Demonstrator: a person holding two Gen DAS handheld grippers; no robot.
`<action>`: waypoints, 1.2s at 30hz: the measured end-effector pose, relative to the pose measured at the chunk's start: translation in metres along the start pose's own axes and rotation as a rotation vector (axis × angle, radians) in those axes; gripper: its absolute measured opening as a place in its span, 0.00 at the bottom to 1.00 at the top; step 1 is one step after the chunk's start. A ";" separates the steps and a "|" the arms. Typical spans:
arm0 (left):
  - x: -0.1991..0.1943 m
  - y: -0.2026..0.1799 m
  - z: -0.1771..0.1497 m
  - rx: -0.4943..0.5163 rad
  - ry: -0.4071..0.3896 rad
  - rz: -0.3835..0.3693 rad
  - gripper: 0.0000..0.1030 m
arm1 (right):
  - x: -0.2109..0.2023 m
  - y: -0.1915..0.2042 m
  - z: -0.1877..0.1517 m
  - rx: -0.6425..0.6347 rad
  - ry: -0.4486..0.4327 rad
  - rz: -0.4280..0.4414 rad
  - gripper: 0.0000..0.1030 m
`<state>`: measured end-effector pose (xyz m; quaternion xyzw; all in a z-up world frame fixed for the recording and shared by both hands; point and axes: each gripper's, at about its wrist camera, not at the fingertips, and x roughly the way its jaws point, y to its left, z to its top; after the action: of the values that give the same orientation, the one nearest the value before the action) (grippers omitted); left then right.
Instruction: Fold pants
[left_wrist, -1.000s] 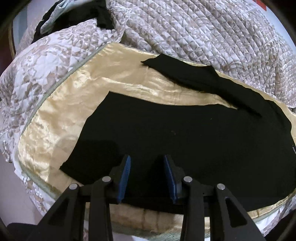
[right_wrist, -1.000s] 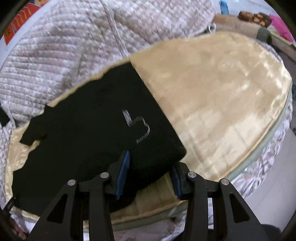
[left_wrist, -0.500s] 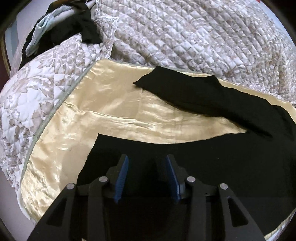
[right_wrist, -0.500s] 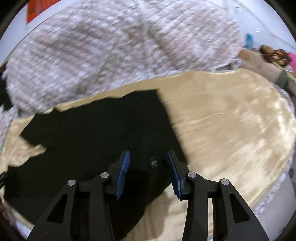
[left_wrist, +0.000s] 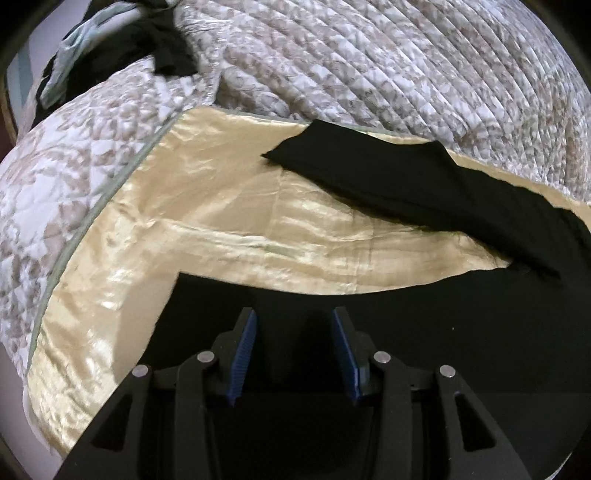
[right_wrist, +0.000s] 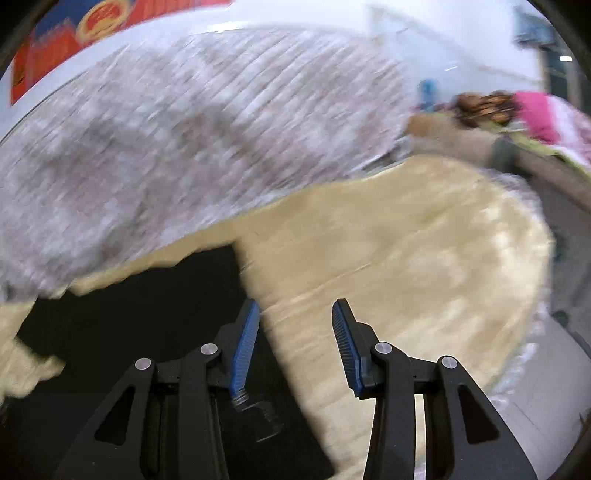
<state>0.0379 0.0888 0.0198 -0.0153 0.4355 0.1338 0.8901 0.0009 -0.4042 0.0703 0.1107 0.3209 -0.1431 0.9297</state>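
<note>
I see black pants (left_wrist: 424, 192) on a shiny cream-gold sheet (left_wrist: 229, 229), a quilt (left_wrist: 388, 62) patterned in white and grey-brown, blue pads (left_wrist: 243, 354) on black grippers, and something pink (right_wrist: 535, 114) far off

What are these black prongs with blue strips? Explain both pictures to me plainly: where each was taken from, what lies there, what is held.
The prongs are hand-held grippers, one in each of a person's hands, each carrying a camera that looks along its fingers. One picture looks from the left gripper, the other from the right gripper. Black pants lie spread on a shiny cream sheet on a bed, with a quilt bunched behind. The left jaws have just been opening; the pants lie below them, not pinched. The right jaws stand open above the pants' edge, gripping nothing. The right picture is blurred.
</note>
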 end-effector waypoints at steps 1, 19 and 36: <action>0.004 0.000 0.000 0.001 0.013 0.002 0.45 | 0.005 0.007 -0.003 -0.018 0.027 0.034 0.41; -0.009 -0.053 0.070 0.099 -0.055 -0.214 0.61 | 0.064 0.100 0.007 -0.250 0.247 0.343 0.59; 0.129 -0.109 0.194 0.196 -0.038 -0.211 0.70 | 0.205 0.161 0.078 -0.261 0.335 0.410 0.60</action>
<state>0.2907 0.0404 0.0298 0.0286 0.4254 -0.0036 0.9045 0.2535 -0.3166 0.0199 0.0746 0.4564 0.1103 0.8797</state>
